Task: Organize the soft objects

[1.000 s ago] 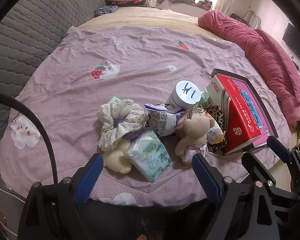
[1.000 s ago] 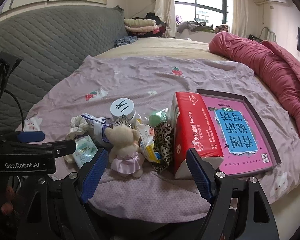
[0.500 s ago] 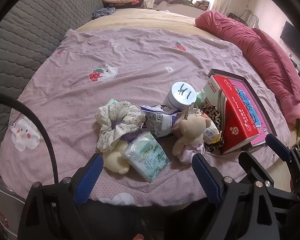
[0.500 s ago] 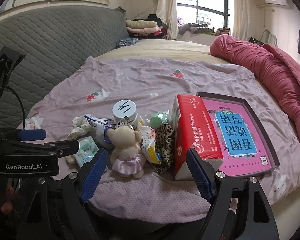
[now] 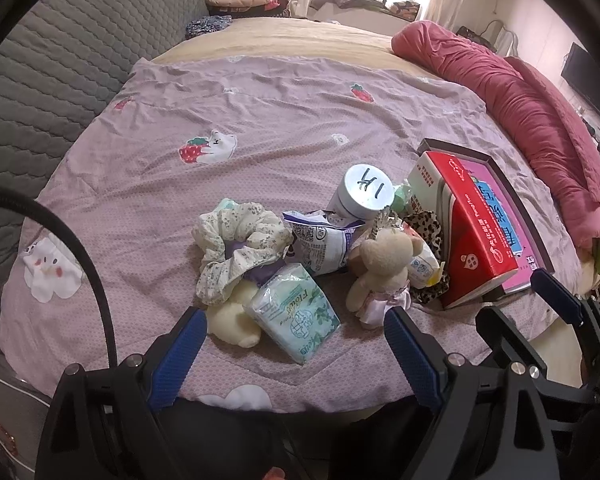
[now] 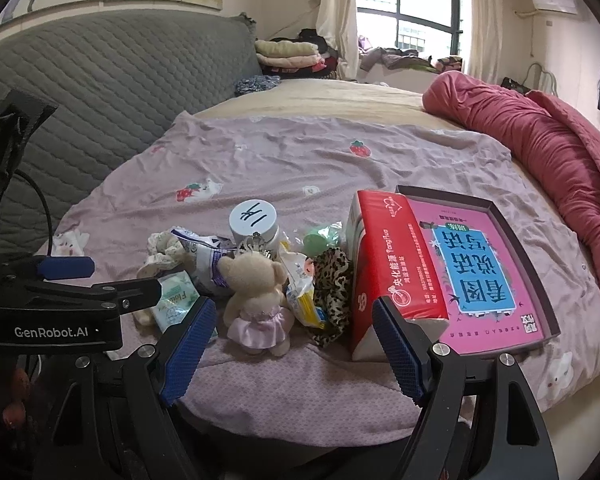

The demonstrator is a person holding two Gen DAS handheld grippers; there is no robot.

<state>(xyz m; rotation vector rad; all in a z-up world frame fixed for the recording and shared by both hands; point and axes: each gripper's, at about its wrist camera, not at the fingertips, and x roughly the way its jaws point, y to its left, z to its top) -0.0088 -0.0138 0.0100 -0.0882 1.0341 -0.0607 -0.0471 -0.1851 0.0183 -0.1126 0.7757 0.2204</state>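
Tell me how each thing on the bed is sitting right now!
Teddy bear: upright, pink dress, ungripped.
Red tissue pack: leaning on the tray edge.
Tray: flat, holds a pink book.
White jar: lid on.
Floral scrunchie: bunched on the pile.
Green tissue packet: lying flat.
Left gripper: open.
Right gripper: open.

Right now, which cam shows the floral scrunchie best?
Left wrist. The floral scrunchie shows nearly whole there, lying on a purple item and a cream plush. In the right wrist view only a small part of it shows, behind the blue-and-white snack packet.
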